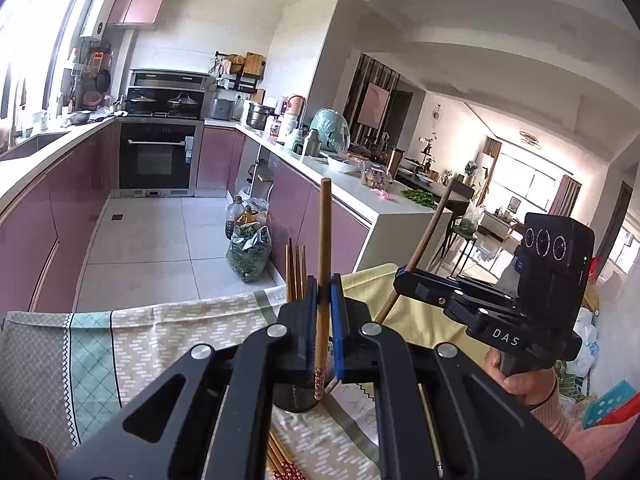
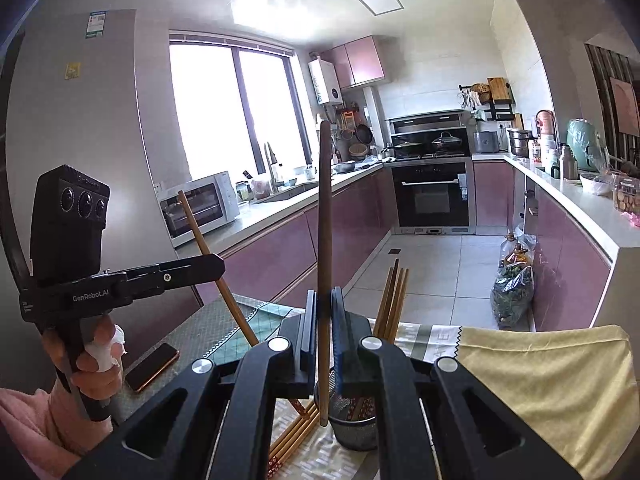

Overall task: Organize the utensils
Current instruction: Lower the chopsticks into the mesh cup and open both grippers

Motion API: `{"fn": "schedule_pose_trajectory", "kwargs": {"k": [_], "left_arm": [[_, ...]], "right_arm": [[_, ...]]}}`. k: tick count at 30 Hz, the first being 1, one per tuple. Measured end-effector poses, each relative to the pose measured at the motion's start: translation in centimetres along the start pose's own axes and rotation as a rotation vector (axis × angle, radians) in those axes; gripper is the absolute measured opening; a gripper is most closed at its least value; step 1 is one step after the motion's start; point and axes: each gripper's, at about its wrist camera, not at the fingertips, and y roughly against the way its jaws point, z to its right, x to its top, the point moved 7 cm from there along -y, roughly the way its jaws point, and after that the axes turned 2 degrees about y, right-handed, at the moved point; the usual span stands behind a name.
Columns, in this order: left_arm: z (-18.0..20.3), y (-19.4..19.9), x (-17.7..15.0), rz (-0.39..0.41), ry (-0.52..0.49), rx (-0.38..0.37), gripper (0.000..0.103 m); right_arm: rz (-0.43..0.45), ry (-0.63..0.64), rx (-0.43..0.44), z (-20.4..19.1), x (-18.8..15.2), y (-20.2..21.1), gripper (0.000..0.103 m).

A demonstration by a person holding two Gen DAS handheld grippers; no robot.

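Observation:
My left gripper point(image 1: 324, 292) is shut on a wooden chopstick point(image 1: 323, 248) and holds it nearly upright over a black mesh holder point(image 1: 298, 398). My right gripper point(image 2: 325, 308) is shut on another chopstick point(image 2: 325, 216), whose lower end is at the rim of the mesh holder point(image 2: 356, 424). Several chopsticks point(image 2: 394, 300) stand in the holder. More chopsticks point(image 2: 292, 436) lie on the patterned cloth point(image 1: 160, 336). Each gripper shows in the other's view, the right one point(image 1: 404, 276) and the left one point(image 2: 218, 266), each with its chopstick.
A phone point(image 2: 152, 366) lies on the table at the left. A yellow cloth point(image 2: 544, 384) covers the table's right part. Beyond the table edge is the kitchen floor with bags of greens point(image 1: 248, 256) and pink cabinets point(image 1: 320, 232).

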Motion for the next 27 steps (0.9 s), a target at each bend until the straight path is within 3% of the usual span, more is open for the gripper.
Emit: {"fn": "schedule_pose_trajectory", "kwargs": {"k": [8, 19, 27], "left_arm": [[-0.1, -2.0, 1.0, -0.011, -0.019, 0.042, 0.007], [-1.5, -7.6, -3.2, -0.213, -0.052, 0.079, 0.007], [-3.0, -10.6, -4.6, -0.308, -0.053, 0.103, 0.007]], "right_arm": [[0.002, -0.026, -0.040, 1.5, 0.3, -1.8, 0.006], [-0.204, -0.061, -0.026, 2.3, -4.1, -7.1, 0.006], [-0.257, -0.095, -0.046, 3.1, -5.1, -8.6, 0.007]]}}
